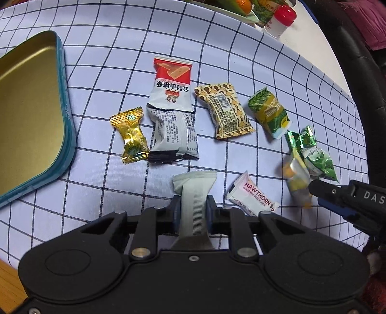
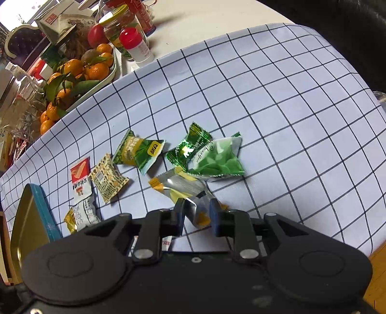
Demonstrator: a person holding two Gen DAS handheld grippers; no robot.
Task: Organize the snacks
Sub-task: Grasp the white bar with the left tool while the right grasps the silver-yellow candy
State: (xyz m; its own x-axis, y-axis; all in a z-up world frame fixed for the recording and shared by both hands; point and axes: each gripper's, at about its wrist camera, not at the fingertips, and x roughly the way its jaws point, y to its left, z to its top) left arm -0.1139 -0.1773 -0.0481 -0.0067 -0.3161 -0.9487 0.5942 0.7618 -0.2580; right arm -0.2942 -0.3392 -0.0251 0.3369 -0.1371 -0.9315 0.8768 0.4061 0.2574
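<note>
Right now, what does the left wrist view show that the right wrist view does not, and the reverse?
Only the left wrist view: the HAWTHORN packet and the pale grey packet the left gripper holds. Only the right wrist view: the tangerines and glass jar. Both: the tin, checked cloth, red-capped bottle and silver-yellow packet.

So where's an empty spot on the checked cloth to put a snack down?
The tin is empty inside. Bare cloth stretches to the right of the green packets, out to the cloth's edge. There is also bare cloth between the tin and the gold candy. The middle is crowded: the red and white packet, the brown packet and the green ones lie close together.
</note>
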